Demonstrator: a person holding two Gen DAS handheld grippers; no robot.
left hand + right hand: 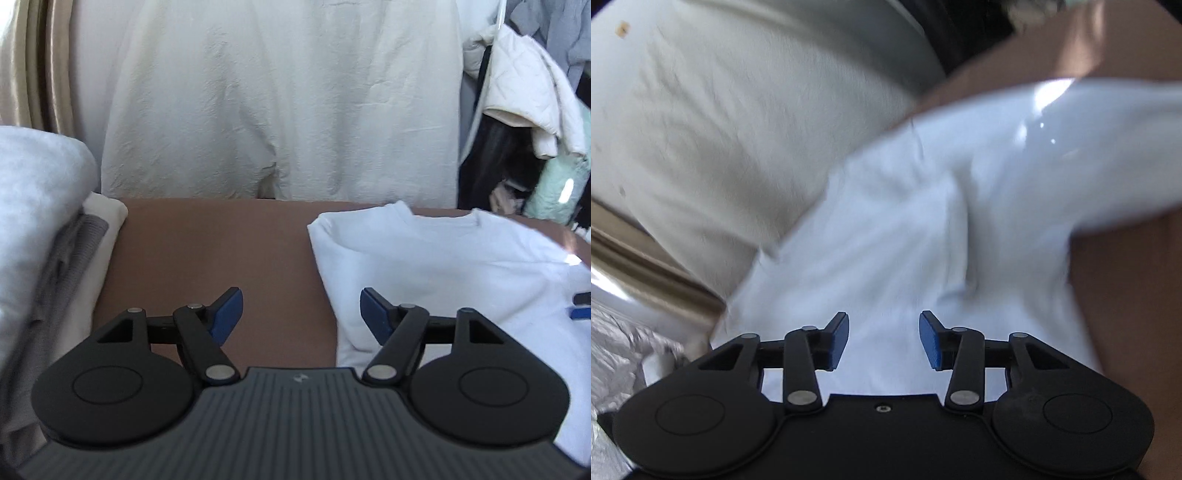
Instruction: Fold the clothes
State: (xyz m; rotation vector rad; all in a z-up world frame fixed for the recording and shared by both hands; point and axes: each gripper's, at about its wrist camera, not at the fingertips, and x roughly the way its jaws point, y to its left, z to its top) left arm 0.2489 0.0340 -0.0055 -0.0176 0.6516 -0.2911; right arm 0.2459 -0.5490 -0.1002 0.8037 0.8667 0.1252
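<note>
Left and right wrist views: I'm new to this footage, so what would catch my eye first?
The white shirt stands out first, lying partly folded on the brown table, right of the open left gripper. In the right wrist view it fills the frame under the open right gripper, blurred. A stack of folded clothes sits at the table's left edge, with pale cream fabric hanging behind.

Right wrist view: white shirt [923, 229] ahead of the jaws smeared by motion blur; folds and hem not resolvable.
Left wrist view: same shirt [461, 266] cut by right edge, near edge hidden behind right finger [376, 314].
Folded pile [40, 229] left of jaws cut by frame edge.
</note>
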